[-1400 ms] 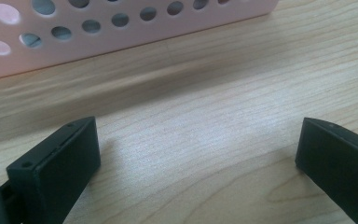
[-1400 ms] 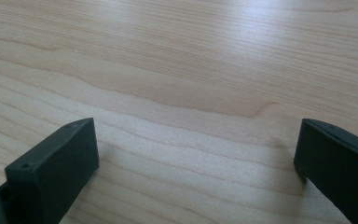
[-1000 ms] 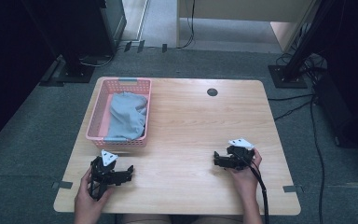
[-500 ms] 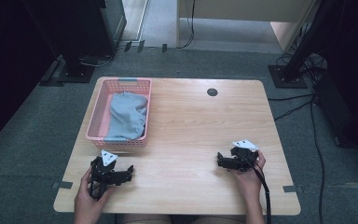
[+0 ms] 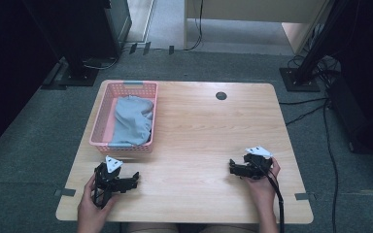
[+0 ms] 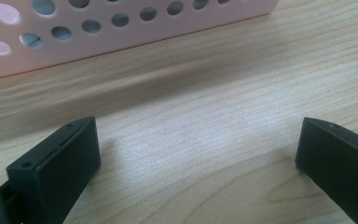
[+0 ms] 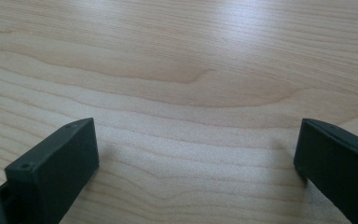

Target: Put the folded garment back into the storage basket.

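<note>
A pink perforated basket stands at the table's left, with a grey-blue cloth bunched inside it. My left gripper rests low on the wood just in front of the basket, open, with bare table between its jaws. The basket's holed wall crosses the top of the left gripper view. My right gripper sits near the front right of the table, open and empty, pointing left. Bare wood grain lies between the jaws of my right gripper in its own view.
The wooden table has a round dark cable hole at its far middle. Dark stands and cables crowd the carpet beyond the far and right edges. A cable trails from my right gripper over the front edge.
My right gripper has slid a little toward the table's front edge. The left gripper and the basket have stayed put.
</note>
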`<state>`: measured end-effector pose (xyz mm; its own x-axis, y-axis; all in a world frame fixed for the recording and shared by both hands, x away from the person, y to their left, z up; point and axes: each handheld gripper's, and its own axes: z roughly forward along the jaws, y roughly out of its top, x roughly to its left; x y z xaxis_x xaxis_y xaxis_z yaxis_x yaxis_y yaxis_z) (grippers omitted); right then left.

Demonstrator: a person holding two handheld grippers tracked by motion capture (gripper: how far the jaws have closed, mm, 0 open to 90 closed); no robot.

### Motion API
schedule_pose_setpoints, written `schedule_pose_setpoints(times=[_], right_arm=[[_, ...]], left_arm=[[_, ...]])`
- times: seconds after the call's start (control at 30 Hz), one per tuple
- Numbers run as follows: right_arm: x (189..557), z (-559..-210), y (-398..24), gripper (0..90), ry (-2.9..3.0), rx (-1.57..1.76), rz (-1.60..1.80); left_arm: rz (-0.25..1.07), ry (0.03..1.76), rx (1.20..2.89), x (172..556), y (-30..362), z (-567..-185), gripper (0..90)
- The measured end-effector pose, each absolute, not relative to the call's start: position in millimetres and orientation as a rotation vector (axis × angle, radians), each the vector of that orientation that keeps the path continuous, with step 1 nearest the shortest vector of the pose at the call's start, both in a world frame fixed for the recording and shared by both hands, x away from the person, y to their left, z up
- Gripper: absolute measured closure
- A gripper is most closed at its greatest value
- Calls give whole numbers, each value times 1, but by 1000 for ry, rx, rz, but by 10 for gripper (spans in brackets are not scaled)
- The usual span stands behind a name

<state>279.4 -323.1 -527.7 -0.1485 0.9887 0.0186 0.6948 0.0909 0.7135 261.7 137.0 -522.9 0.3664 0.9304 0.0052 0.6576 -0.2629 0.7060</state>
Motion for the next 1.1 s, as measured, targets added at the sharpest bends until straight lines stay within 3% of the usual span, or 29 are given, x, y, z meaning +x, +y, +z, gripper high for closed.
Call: schedule_pose_setpoints(times=[1.1], right_arm=[[271, -528, -342, 0, 1859, 1683, 801]], left_arm=[[572, 1369, 2015, 262, 137, -523, 0]])
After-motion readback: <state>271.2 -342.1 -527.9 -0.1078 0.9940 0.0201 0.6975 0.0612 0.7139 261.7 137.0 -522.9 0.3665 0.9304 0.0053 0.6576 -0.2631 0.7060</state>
